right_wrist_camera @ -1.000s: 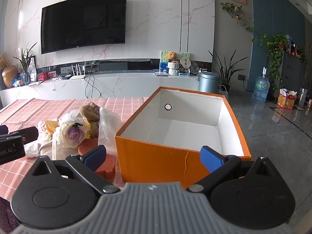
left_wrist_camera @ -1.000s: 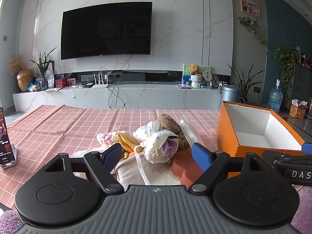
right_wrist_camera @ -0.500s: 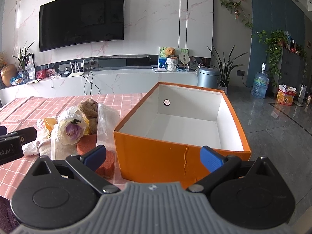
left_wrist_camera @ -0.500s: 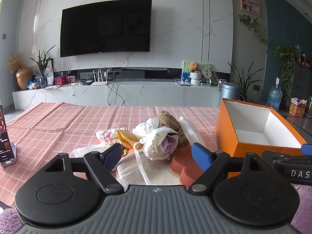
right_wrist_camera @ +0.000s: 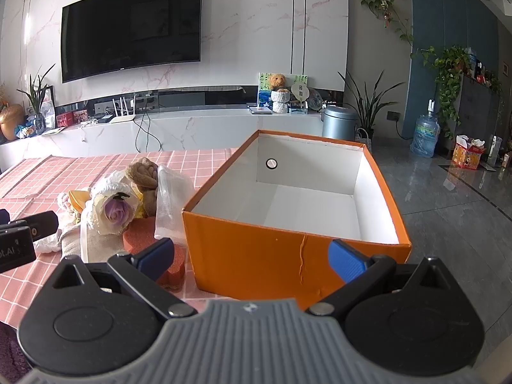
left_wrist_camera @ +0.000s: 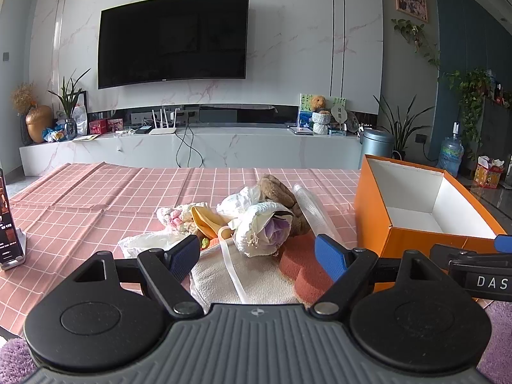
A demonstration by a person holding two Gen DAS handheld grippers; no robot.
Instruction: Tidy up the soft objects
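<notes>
Hovering low at the table's near edge, the left gripper [left_wrist_camera: 257,254] is facing a heap of soft things with its jaws spread wide and nothing between them, while the right gripper [right_wrist_camera: 251,257] is waiting, equally released and empty, in front of the orange box [right_wrist_camera: 256,249]. Just ahead of the left fingers a white towel [left_wrist_camera: 262,276] and a red sponge [left_wrist_camera: 302,262] are lying beneath a wrapped purple flower [left_wrist_camera: 272,228]; a brown plush toy [left_wrist_camera: 280,193], a clear plastic bag [left_wrist_camera: 312,211] and what is probably a knitted pink piece [left_wrist_camera: 174,217] are crowding behind. The box, standing just beside the heap, is showing a bare white interior, so the sorting is evidently only beginning. A clean start is calling for one item taken off the top, pinched at its bulk rather than a loose ribbon. The pink checked tablecloth [left_wrist_camera: 112,198] is stretching back toward a marble console and a wall-mounted television [left_wrist_camera: 172,35].
</notes>
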